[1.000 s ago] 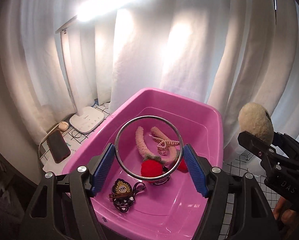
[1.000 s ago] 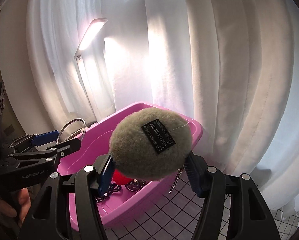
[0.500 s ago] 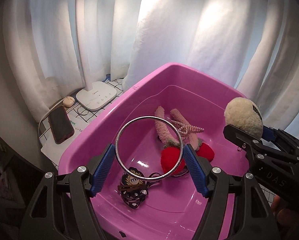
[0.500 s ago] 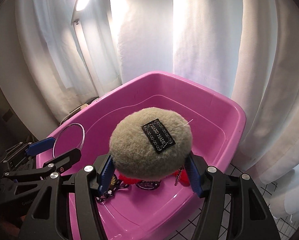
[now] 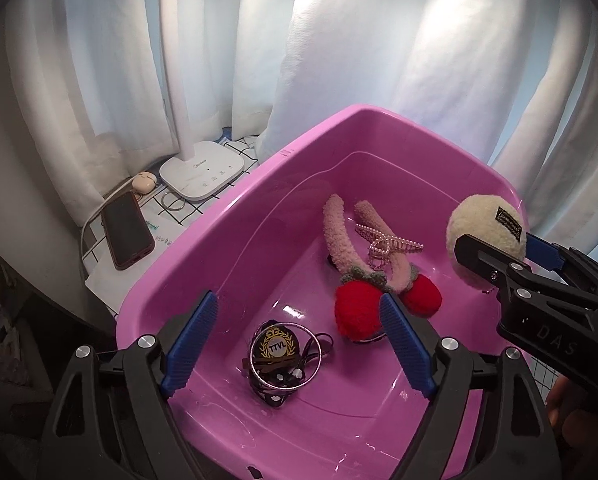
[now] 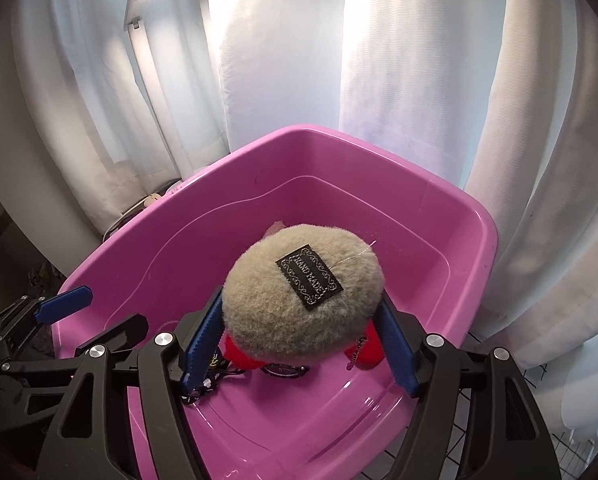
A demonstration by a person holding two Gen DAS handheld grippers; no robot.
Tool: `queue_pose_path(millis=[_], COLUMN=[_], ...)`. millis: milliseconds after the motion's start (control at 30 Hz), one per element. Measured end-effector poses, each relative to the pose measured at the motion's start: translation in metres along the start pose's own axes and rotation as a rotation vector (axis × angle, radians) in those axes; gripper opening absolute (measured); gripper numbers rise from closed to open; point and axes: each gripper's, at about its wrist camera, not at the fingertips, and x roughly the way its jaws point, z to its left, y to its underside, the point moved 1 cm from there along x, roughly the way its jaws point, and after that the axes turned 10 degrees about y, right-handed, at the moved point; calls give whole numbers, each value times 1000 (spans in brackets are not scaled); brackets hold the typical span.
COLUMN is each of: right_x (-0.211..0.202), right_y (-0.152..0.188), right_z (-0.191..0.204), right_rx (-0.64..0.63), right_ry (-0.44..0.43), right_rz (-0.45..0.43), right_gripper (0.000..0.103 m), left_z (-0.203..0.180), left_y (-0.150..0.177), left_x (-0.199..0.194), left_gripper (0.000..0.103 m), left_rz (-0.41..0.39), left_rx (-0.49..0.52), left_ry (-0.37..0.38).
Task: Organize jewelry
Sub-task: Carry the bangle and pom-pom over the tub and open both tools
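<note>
progress: the pink tub [image 5: 203, 264] already holds most of the pieces. the silver bangle [image 5: 285, 356] lies on the tub floor, on top of the black crested badge [image 5: 277, 347], clear of the left gripper [image 5: 299, 344]. that gripper's fingers [image 5: 191, 344] have just been opening and stand spread with nothing between them. near the tub's middle lie the fuzzy pink headband [image 5: 339, 240] with red pom-poms and a pearl hair claw [image 5: 383, 242].

remaining: the beige plush puff [image 6: 303, 300] sits between the fingers [image 6: 203, 340] of the right gripper [image 6: 299, 344], above the tub floor. these fingers have also just been opening; a gap shows at the puff's right side, so the puff appears released or nearly so. one small ring [image 5: 173, 201] lies outside on the desk [image 5: 99, 276], beside the lamp base [image 5: 203, 176].

view differences: the left wrist view shows the tub contents, a phone [image 5: 127, 230] and the lamp base. the right wrist view hides most contents behind the puff, but shows its black label [image 6: 309, 278] head-on.
</note>
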Motion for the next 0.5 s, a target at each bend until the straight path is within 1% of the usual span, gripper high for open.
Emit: queue_pose_path(millis=[67,300,367,500], right_x=[-2,-9,-14,-24], right_y=[-2,-3,0,5], right_z=[-1,-5,-7,-13], right_rx=[9,28,35,54], right_ry=[1,20,19,26], right_rz=[-6,-17,-22,-30], right_gripper=[73,73,73,73], left_z=[0,-2,-3,-8], left_y=[0,1,0,0], left_x=[-2,-6,-9,-13], left_gripper=[87,89,94,94], left_rz=[-4,-3,-6,1], left_rx=[0,-1,-3,18], left_ry=[2,2,-1,-17])
